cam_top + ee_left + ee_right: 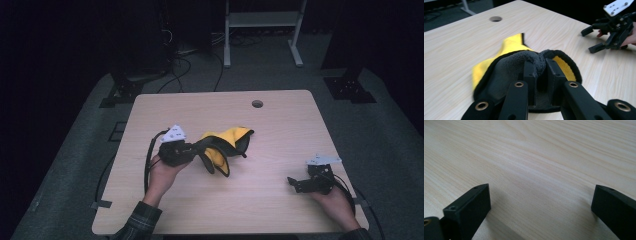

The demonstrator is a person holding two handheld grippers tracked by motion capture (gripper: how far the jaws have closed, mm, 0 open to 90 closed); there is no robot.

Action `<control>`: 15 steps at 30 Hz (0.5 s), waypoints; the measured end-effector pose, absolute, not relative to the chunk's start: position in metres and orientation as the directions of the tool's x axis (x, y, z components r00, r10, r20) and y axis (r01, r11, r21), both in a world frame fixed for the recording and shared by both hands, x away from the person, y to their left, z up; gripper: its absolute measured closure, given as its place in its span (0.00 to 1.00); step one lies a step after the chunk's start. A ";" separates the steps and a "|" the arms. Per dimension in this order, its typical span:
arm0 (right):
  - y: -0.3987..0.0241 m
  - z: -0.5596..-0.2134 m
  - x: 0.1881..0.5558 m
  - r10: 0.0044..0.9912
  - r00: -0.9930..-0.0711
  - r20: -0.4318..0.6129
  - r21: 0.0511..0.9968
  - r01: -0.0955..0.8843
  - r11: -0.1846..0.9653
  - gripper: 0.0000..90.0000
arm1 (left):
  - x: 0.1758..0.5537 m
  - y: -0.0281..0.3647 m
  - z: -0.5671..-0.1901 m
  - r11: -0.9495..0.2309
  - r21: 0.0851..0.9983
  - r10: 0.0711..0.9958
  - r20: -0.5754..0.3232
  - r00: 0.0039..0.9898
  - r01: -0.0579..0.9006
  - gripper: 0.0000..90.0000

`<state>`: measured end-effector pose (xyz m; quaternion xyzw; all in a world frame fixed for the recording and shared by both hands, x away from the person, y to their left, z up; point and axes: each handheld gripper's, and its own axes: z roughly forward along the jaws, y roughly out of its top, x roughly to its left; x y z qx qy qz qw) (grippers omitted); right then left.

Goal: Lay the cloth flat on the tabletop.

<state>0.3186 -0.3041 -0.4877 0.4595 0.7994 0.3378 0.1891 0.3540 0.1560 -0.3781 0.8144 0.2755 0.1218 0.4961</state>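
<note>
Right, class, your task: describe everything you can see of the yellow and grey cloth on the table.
The cloth is soft and fleecy, bright yellow on one face and dark grey on the other, with a dark bound edge. It lies crumpled and partly folded near the middle of the wooden table, one end raised. The left gripper has its jaws shut on a bunched grey fold. The far part rests on the tabletop; nothing else touches it.

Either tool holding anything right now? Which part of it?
The left tool pinches a fold of the yellow and grey cloth at its black-trimmed edge. The right tool stands open above the table, holding nothing.
</note>
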 end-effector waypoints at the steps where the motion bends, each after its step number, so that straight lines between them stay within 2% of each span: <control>1: -0.304 -0.488 0.319 0.862 -0.506 0.008 0.714 0.607 0.350 0.02 | 0.354 0.156 -0.378 -0.356 0.875 0.569 -0.075 0.819 0.328 0.88; 8: -0.304 -0.488 0.319 0.862 -0.506 0.008 0.714 0.607 0.350 0.02 | 0.354 0.214 -0.387 -0.304 0.867 0.663 -0.105 0.741 0.394 0.88; 15: -0.304 -0.488 0.319 0.862 -0.506 0.009 0.714 0.607 0.349 0.02 | 0.365 0.248 -0.408 -0.273 0.837 0.745 -0.127 0.654 0.474 0.87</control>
